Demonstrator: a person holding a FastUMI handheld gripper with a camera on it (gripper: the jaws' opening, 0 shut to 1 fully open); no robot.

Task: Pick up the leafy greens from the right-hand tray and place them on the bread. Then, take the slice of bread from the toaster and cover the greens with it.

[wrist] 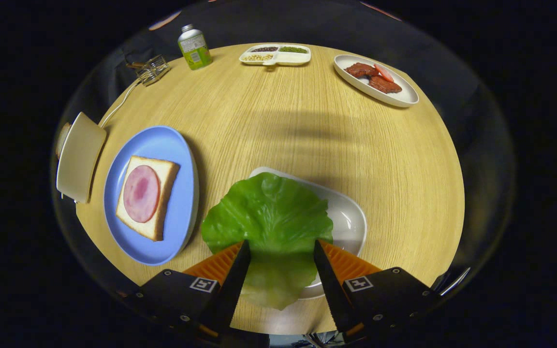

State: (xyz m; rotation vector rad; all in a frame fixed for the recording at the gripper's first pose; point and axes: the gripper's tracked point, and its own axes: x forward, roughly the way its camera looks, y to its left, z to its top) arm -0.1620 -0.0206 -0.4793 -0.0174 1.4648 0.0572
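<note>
Between the gripper's (278,253) two spread fingers lies the broad green lettuce leaf (269,217); whether the fingers press on it cannot be told, since the leaf passes under and between them with gaps at both sides. It covers most of a white oval tray (351,217) on the round pale wooden table (307,130). Just beside the leaf, to the left, a blue oval plate (172,145) carries a square slice of white bread (165,186) topped with a round pink slice of ham (140,193). A cream-coloured toaster (79,157) stands at the table's left rim (a white cord trails from it). Well beyond the fingers sit a white oval dish of reddish-brown meat pieces (399,94), a white divided snack tray (288,59) and a green-labelled bottle (194,47).
</note>
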